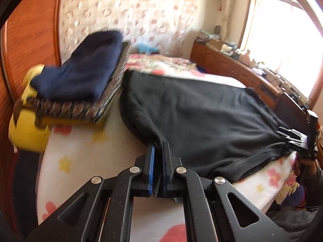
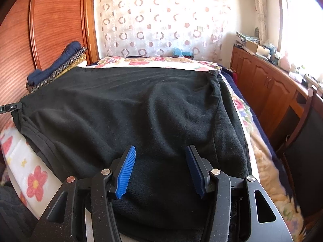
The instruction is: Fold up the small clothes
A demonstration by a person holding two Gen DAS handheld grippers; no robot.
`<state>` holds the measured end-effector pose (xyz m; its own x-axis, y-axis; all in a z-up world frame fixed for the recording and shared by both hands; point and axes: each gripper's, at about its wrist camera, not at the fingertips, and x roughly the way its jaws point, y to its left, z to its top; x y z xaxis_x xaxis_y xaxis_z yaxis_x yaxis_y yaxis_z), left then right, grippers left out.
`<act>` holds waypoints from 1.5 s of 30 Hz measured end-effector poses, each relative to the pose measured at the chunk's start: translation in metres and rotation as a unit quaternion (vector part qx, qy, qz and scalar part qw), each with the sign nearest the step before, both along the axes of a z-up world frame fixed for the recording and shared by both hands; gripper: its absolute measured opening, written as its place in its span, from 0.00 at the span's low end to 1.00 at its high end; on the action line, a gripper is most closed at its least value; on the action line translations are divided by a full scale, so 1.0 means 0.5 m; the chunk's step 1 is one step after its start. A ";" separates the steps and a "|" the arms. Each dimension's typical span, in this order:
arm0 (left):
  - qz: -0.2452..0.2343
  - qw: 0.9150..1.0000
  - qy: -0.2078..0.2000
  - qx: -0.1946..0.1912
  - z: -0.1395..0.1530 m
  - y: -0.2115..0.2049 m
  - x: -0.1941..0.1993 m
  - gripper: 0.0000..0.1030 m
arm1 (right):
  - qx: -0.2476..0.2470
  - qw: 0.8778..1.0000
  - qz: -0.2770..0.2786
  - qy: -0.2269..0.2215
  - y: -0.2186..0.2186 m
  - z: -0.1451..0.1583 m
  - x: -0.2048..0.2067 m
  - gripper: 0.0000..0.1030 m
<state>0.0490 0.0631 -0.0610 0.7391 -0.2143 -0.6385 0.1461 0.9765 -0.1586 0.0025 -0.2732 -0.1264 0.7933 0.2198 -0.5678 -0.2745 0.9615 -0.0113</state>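
Note:
A black fleece garment [image 1: 201,113] lies spread on the floral bed, also filling the right wrist view [image 2: 141,111]. My left gripper [image 1: 159,144] is shut on the garment's near-left corner, cloth pinched between its blue pads. My right gripper [image 2: 160,151] is open, its blue pads [image 2: 126,171] apart just above the garment's near edge, holding nothing. The right gripper shows at the far right of the left wrist view [image 1: 298,141]. The left gripper's tip shows at the left edge of the right wrist view [image 2: 12,106].
A stack of folded clothes, navy on top [image 1: 84,68], sits on a yellow pillow [image 1: 28,129] by the wooden headboard [image 2: 56,20]. A wooden cabinet [image 2: 268,88] with clutter runs along the right. A chair [image 2: 302,141] stands beside the bed.

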 end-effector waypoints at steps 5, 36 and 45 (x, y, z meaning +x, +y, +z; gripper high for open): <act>-0.039 0.999 -0.035 -0.002 0.065 -0.056 0.021 0.06 | 0.003 1.000 0.003 0.002 0.001 -0.001 0.001 0.53; -0.231 0.972 -0.033 0.033 0.109 -0.402 0.136 0.14 | 0.034 0.999 0.003 -0.012 -0.023 0.053 -0.017 0.53; -0.209 0.977 -0.026 0.023 0.095 -0.338 0.109 0.73 | 0.031 0.999 0.027 -0.013 0.010 0.066 0.014 0.53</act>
